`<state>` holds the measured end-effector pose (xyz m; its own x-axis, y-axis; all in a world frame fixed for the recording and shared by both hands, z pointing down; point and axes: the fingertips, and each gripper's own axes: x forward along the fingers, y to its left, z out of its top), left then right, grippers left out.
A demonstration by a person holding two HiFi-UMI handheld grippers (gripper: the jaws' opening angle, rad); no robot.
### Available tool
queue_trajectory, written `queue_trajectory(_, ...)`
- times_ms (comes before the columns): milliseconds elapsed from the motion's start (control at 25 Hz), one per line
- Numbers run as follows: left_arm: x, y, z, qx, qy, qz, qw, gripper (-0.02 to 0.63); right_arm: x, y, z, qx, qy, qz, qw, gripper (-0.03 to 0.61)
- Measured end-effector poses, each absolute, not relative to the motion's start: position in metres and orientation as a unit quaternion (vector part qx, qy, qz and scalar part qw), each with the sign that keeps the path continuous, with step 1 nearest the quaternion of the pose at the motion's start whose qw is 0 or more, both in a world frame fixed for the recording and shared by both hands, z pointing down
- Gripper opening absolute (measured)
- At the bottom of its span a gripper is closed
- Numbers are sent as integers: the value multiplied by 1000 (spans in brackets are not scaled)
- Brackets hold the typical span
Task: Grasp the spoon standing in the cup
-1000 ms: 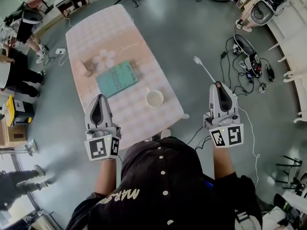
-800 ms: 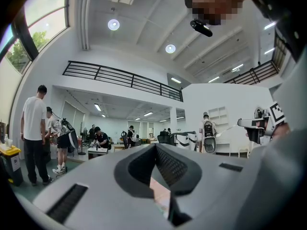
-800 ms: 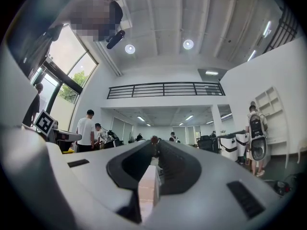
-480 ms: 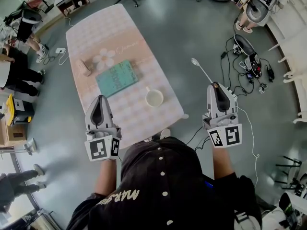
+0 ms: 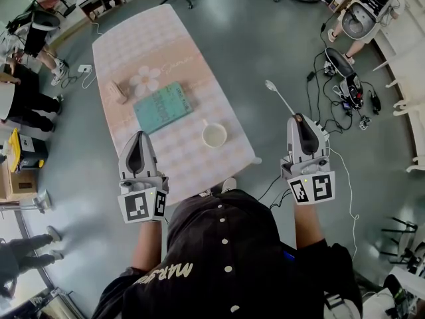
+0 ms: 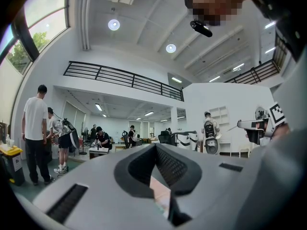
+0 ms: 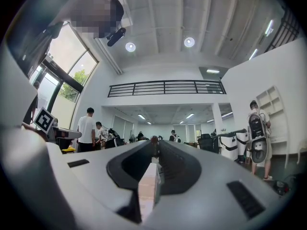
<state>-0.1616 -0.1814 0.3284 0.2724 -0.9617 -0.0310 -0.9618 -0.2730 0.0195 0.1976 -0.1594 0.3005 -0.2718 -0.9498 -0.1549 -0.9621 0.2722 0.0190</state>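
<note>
The white cup [image 5: 214, 135] stands with nothing in it near the right edge of the pink checked table [image 5: 166, 38]. In the head view my right gripper [image 5: 300, 117] is off the table to the cup's right, above the floor. It is shut on the spoon [image 5: 280, 98], which sticks out past the jaws and points up and to the left. The right gripper view shows the pale handle [image 7: 148, 190] pinched between the dark pads [image 7: 175, 164]. My left gripper [image 5: 135, 138] hovers over the table's near left edge, shut with nothing in it.
A teal book [image 5: 162, 107], a white flower-shaped mat [image 5: 145, 80] and a small tan object [image 5: 119, 93] lie on the table beyond the cup. Cables and gear [image 5: 345, 78] litter the floor at right. People stand at the left [image 5: 26, 105].
</note>
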Motion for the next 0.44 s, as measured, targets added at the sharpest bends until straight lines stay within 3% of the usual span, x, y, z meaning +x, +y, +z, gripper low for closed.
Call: queue_trajectory(440, -162, -183, 331, -798, 603, 15, -1, 11, 194, -163, 302, -598, 798, 55, 53, 51)
